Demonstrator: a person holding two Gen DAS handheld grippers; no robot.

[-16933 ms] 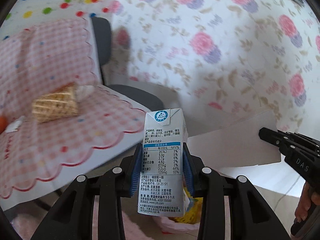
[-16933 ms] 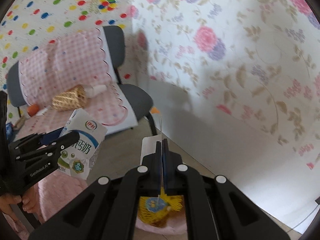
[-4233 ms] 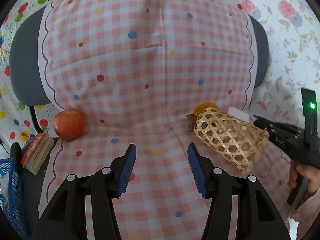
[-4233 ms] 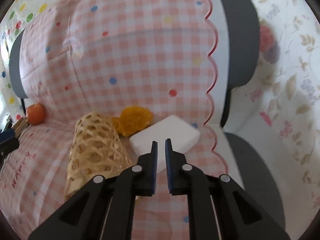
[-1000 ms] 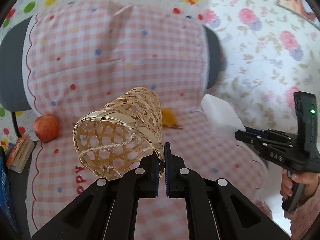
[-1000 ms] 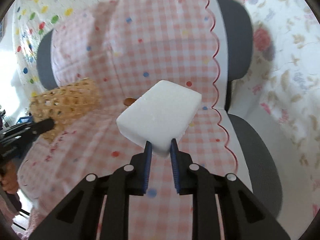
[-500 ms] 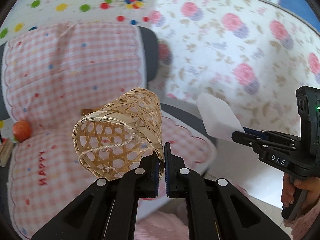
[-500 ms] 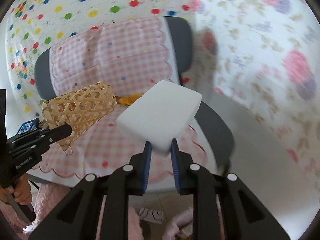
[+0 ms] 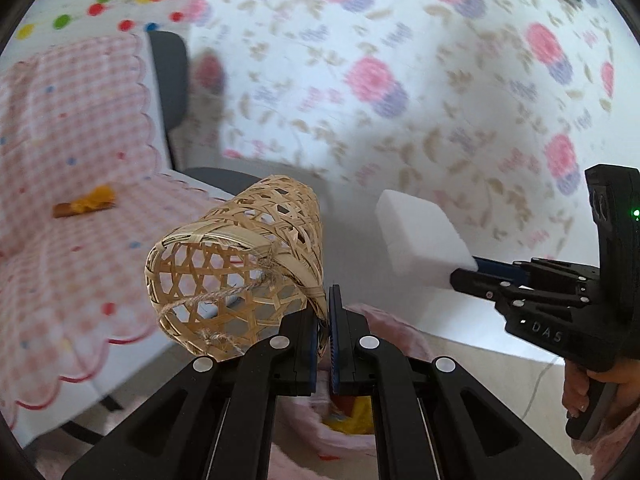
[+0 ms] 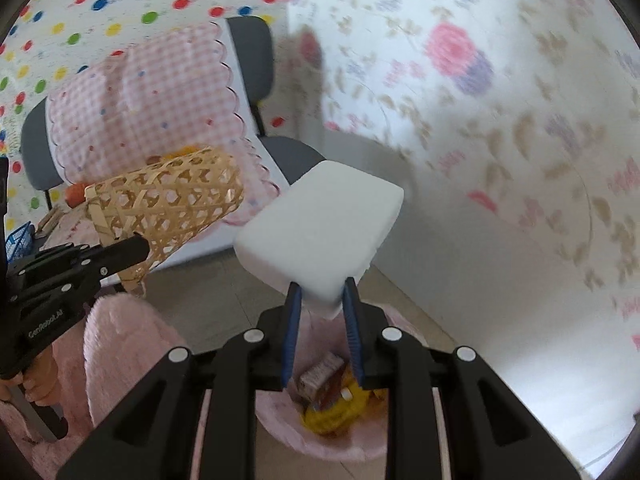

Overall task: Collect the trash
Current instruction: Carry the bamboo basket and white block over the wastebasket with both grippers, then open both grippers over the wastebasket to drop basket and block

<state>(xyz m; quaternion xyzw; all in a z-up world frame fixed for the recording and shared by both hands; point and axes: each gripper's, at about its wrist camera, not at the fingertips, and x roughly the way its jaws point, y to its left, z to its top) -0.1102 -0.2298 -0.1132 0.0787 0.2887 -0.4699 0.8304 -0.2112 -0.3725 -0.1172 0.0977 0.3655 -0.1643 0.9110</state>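
Observation:
My left gripper [image 9: 324, 300] is shut on the rim of a woven bamboo basket [image 9: 240, 268] and holds it in the air; it also shows in the right wrist view [image 10: 168, 204]. My right gripper [image 10: 320, 300] is shut on a white foam block [image 10: 320, 232], also seen in the left wrist view [image 9: 420, 236]. Both hang above a pink trash bin [image 10: 288, 436] on the floor that holds a yellow wrapper and a small carton [image 10: 324, 380]. An orange scrap [image 9: 86, 206] lies on the chair seat.
A grey chair with a pink checked cover [image 9: 68, 140] stands at the left. A flowered wall [image 9: 400, 80] is behind the bin. A pink fluffy sleeve [image 10: 120, 348] is at the lower left of the right wrist view.
Both grippers have swung right, away from the chair, and now hang over the pink bin with the basket and foam block still held.

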